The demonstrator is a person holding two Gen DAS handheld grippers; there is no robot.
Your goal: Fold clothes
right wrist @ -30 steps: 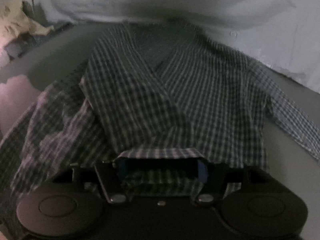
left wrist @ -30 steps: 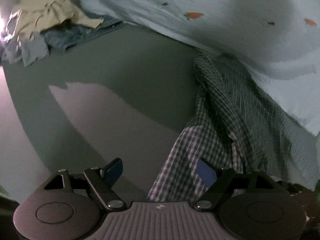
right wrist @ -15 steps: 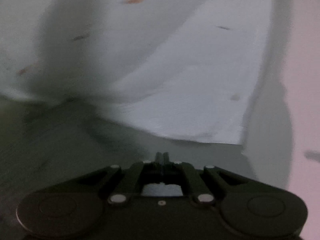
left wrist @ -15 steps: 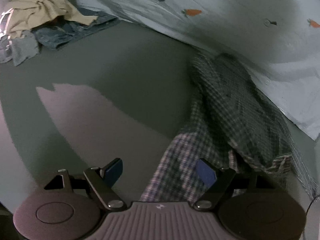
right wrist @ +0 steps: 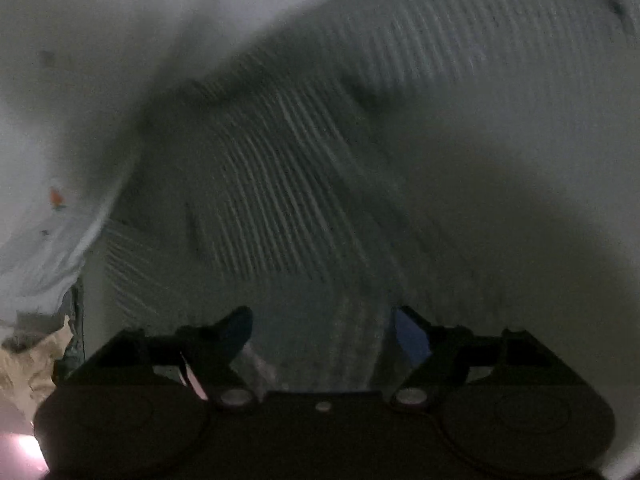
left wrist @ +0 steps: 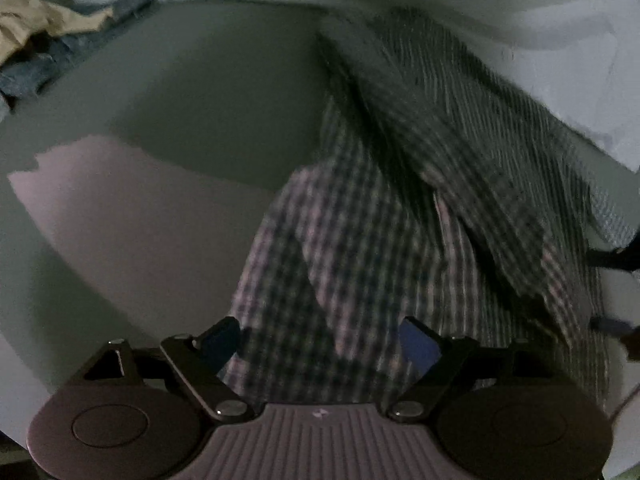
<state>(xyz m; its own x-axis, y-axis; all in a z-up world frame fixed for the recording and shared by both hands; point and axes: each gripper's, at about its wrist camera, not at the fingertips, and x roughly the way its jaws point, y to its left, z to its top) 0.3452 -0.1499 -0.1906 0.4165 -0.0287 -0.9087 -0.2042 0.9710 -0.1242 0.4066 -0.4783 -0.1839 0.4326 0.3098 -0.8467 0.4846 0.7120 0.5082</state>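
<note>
A dark checked shirt (left wrist: 420,208) lies on the grey-green surface (left wrist: 200,120), partly folded over itself, its far end against a pale sheet. My left gripper (left wrist: 320,340) is open, its blue-padded fingers on either side of the shirt's near edge. My right gripper (right wrist: 320,332) is open, and blurred striped fabric of the shirt (right wrist: 280,200) fills the view just ahead of its fingers. The right gripper's dark tip (left wrist: 616,328) shows at the right edge of the left wrist view.
A pale sheet with small carrot prints (left wrist: 520,8) lies along the far side and shows in the right wrist view (right wrist: 56,200). A heap of beige and denim clothes (left wrist: 44,40) sits at the far left.
My right gripper was shut half a second ago facing the sheet; it has opened and swung back over the shirt. My left gripper moved right, so the shirt's edge now lies between its fingers.
</note>
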